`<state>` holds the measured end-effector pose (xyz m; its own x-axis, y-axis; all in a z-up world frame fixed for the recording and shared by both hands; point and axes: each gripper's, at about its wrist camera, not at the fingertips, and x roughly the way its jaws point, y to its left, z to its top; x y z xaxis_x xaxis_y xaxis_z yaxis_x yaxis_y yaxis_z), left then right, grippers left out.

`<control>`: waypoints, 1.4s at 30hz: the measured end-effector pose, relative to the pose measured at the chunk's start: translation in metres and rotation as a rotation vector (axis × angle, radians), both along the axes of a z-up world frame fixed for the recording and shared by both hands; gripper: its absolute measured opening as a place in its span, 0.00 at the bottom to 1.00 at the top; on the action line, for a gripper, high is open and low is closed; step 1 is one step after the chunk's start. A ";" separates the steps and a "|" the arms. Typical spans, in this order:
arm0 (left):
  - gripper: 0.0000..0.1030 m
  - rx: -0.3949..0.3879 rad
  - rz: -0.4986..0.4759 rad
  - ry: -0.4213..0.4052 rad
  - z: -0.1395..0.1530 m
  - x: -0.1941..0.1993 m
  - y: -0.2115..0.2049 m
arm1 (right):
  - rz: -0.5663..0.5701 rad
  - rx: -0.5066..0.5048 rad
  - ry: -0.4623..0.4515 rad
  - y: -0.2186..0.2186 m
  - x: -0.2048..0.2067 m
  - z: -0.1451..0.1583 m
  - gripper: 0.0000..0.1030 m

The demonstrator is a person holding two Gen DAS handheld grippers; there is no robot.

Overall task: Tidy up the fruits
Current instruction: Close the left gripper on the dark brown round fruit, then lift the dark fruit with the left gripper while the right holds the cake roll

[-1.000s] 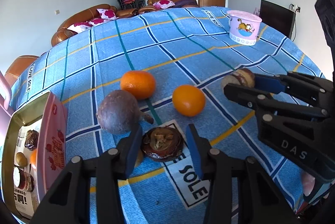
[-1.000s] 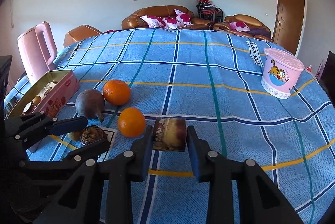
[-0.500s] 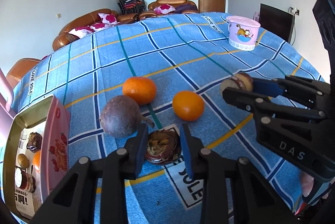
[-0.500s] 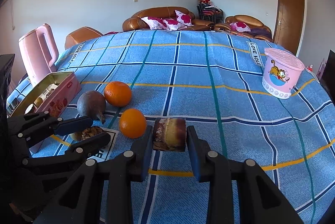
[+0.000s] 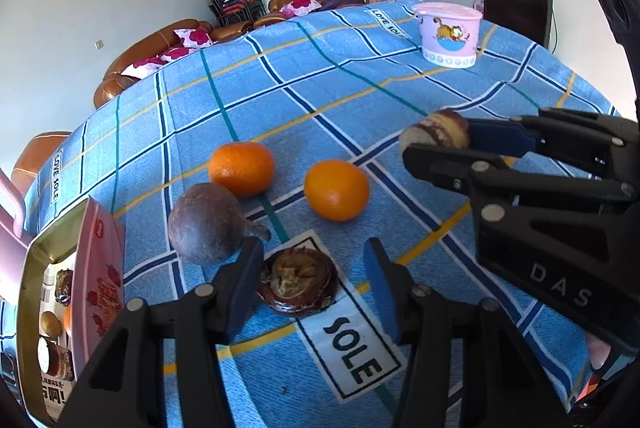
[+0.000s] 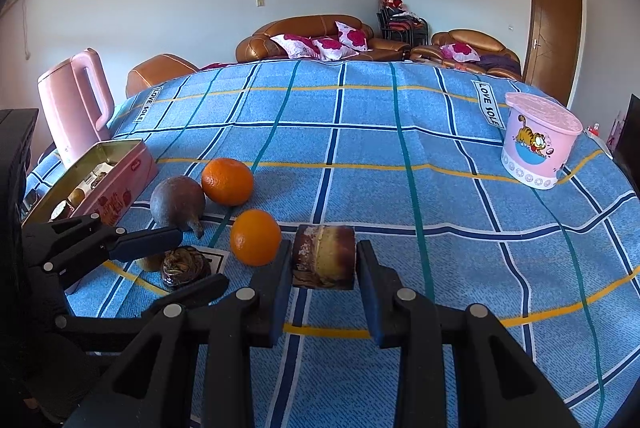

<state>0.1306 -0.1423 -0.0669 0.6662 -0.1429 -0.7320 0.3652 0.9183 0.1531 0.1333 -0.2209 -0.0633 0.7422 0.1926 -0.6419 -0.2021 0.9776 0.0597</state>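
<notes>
Left wrist view shows the desk (image 5: 360, 76) under a blue checked cloth, and the pink tin box (image 5: 52, 292) standing open at its left edge with a few pieces already inside. By the look of it, that is where the loose fruit belongs. A pink tub (image 5: 448, 32) with a cartoon cat stands lidded at the far right, well apart from the work.

Near the box lie a dark purple fruit (image 5: 204, 224) and two oranges, one (image 5: 241, 169) just beside it and another (image 5: 336, 190) further right.

The right gripper (image 6: 322, 264) is clamped on a brown-and-yellow fruit slice (image 6: 323, 260), held clear of the cloth. The left gripper (image 5: 312, 268) has just been opening. Its jaws now stand apart around a flat, dark shrivelled fruit (image 5: 298, 282) that rests on the cloth's printed label. The left finger (image 5: 244, 276) is touching or nearly touching the fruit, while the right one stands clear.

To do this pick well, the person would probably centre the jaws on the flat fruit first. Pressing low before closing should help, since the piece is thin and may slip out under the pads. The purple fruit lies just beside the left finger, so that finger should not nudge it.
</notes>
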 end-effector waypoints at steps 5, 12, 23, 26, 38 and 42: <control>0.37 -0.065 -0.013 0.010 0.003 -0.006 0.012 | -0.002 0.011 0.002 -0.002 0.000 0.000 0.33; 0.45 -0.090 0.002 0.095 -0.005 0.005 0.014 | 0.002 0.010 0.004 -0.001 0.001 0.000 0.33; 0.43 -0.163 0.050 0.009 0.007 -0.003 0.028 | 0.014 0.010 -0.001 0.000 0.000 0.001 0.33; 0.43 -0.174 0.067 -0.016 0.010 -0.005 0.033 | 0.020 0.012 -0.008 0.000 -0.001 0.002 0.33; 0.43 -0.213 0.120 -0.086 0.019 -0.010 0.046 | 0.063 0.029 -0.042 0.004 -0.007 0.005 0.33; 0.43 -0.217 0.130 -0.108 0.021 -0.013 0.048 | 0.075 0.033 -0.054 0.005 -0.009 0.007 0.33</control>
<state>0.1178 -0.0946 -0.0462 0.7614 -0.1966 -0.6177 0.2342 0.9720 -0.0206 0.1245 -0.2161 -0.0568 0.7580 0.2690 -0.5942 -0.2783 0.9573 0.0784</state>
